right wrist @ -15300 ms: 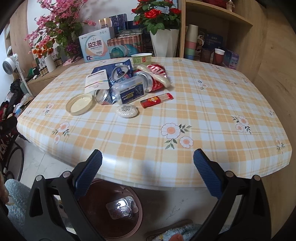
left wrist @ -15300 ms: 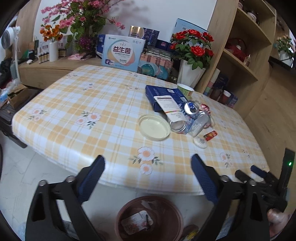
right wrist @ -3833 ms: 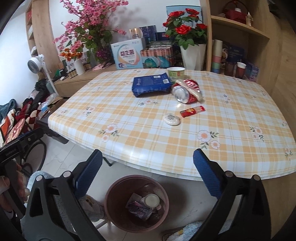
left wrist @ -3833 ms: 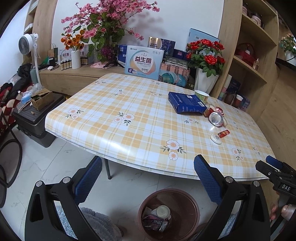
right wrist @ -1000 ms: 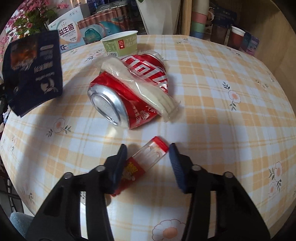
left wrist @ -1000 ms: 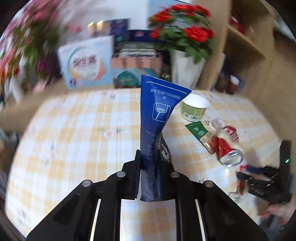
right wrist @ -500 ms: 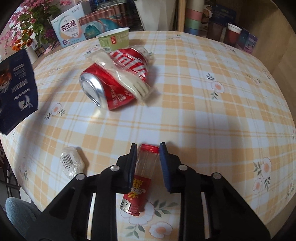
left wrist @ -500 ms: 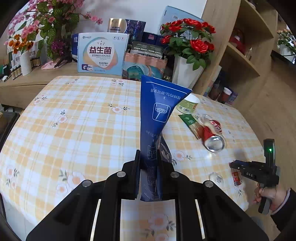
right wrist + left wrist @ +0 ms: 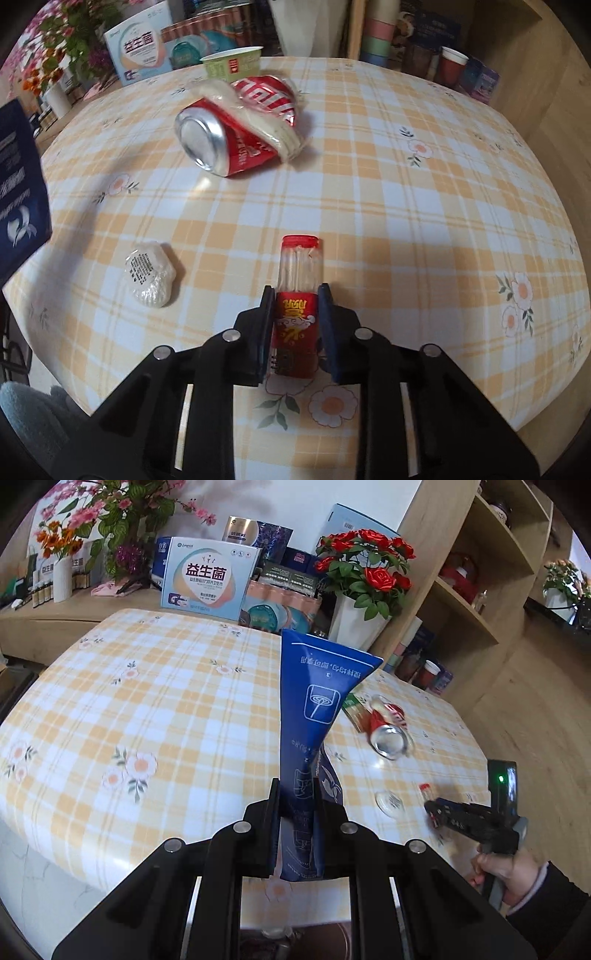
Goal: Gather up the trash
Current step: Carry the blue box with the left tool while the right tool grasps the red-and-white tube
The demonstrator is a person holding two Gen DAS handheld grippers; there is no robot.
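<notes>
My left gripper is shut on a flat blue box, held upright above the near edge of the checked table. My right gripper has its jaws closing on a small red-labelled toothpick tube, and both pads press its sides. In the left wrist view the right gripper sits at the table's right edge, held by a hand. Two red cans with a clear wrapper lie further in. A small white wad lies left of the tube. A green cup stands behind the cans.
A brown bin's rim shows under the table's near edge. A white vase of red roses, boxes and pink flowers line the back. Wooden shelves with cups stand on the right.
The right jaws narrowed around the tube, drew it toward the near edge and straightened it. The left gripper carried the blue box back toward the near table edge.
</notes>
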